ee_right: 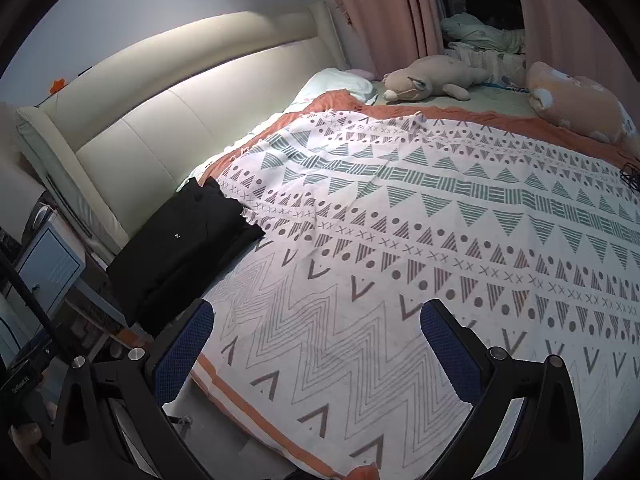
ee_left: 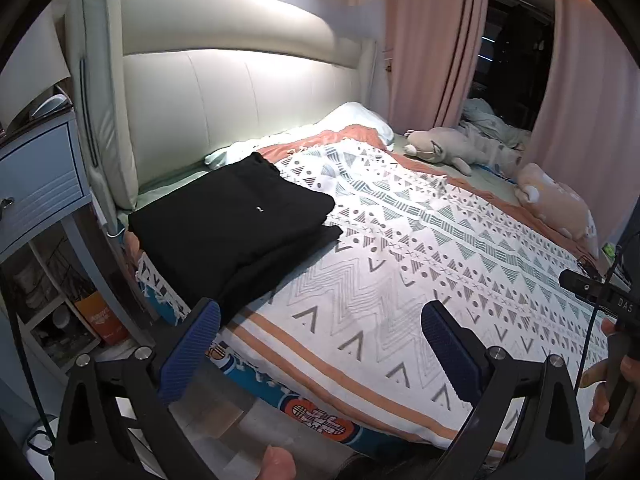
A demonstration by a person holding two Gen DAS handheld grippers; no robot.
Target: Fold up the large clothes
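Note:
A black garment (ee_left: 232, 232) lies folded in a neat stack at the near left corner of the bed, by the headboard; it also shows in the right wrist view (ee_right: 180, 248). My left gripper (ee_left: 320, 344) is open and empty, held above the bed's front edge, just right of the stack. My right gripper (ee_right: 316, 344) is open and empty above the patterned blanket (ee_right: 400, 240), to the right of the stack. Part of the right gripper's body shows at the right edge of the left wrist view (ee_left: 600, 292).
A cream padded headboard (ee_left: 240, 92) runs along the left. A blue nightstand (ee_left: 36, 184) stands beside it. Two plush toys (ee_left: 452, 148) (ee_left: 556, 200) lie at the far side near pink curtains (ee_left: 432, 40). The floor (ee_left: 224, 412) shows below the bed's front edge.

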